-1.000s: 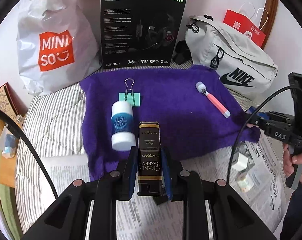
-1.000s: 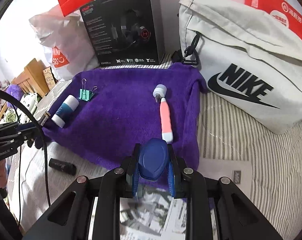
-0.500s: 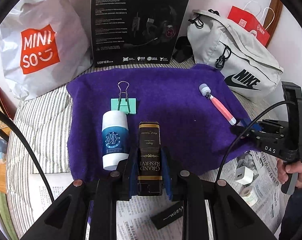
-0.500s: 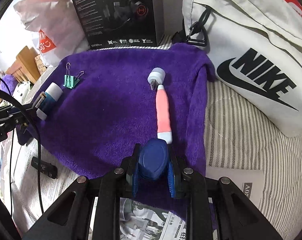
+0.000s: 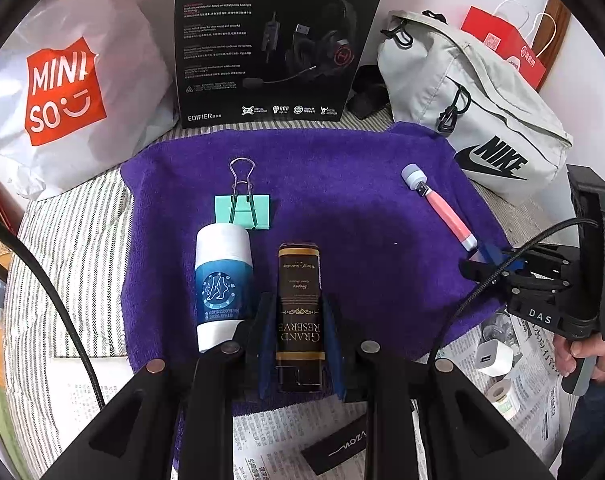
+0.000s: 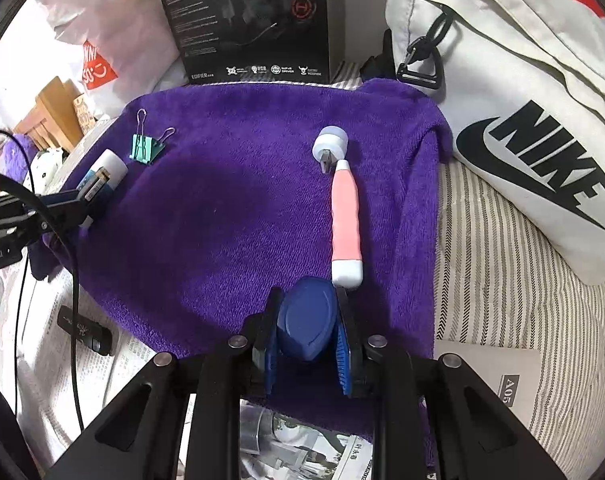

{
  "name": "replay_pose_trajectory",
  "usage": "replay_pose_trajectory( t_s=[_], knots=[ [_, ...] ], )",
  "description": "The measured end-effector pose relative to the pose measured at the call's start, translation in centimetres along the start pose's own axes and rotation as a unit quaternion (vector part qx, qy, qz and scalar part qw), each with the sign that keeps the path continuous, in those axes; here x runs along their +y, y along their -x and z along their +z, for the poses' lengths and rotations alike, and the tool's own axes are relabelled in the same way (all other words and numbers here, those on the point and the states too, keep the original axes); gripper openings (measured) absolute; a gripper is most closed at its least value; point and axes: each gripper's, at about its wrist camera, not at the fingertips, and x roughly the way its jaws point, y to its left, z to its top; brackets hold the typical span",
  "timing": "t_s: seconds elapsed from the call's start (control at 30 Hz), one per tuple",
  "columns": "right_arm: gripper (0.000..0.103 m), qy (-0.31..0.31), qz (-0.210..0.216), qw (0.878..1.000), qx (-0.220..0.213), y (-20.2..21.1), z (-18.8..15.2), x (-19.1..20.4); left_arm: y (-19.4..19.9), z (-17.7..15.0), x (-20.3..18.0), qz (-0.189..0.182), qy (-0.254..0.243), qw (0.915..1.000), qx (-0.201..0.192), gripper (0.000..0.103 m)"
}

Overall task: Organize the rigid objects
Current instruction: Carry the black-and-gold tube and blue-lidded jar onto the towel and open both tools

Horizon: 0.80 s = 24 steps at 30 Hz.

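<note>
gripping grand reserve box (image 5: 299, 312): left gripper (image 5: 298, 344) | right gripper (image 6: 307, 332): clamped on blue oval object (image 6: 306, 324) | both over purple towel (image 6: 230, 216)

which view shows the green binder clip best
The left wrist view: the green binder clip lies near the middle of the purple towel, seen from above with body and wire handles clear. The right wrist view shows it small, far left, side-on.

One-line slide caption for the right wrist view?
Right tongs grip a dark blue oval plastic piece over the purple towel, beside a pink-handled roller tool.
</note>
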Motion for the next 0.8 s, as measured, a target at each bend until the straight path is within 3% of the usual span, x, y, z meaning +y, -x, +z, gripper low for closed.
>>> replay_pose_trajectory(
  t_s=[0.2, 0.37, 0.8],
  knots=[
    [0.029, 0.003, 0.015, 1.000, -0.004, 0.2, -0.2, 0.0, -1.0, 0.4, 0.1, -0.007, 0.007, 0.9999, 0.008, 0.022],
    [0.051, 0.005, 0.015, 1.000, -0.013, 1.2, -0.3, 0.0, -2.2, 1.0, 0.1, -0.001, 0.007, 0.9998, 0.016, 0.022],
    [0.052, -0.029, -0.003, 0.998, -0.057, 5.7, -1.8, -1.4, -4.3, 1.9, 0.1, 0.040, 0.003, 0.9988, 0.028, 0.022]
  ],
)
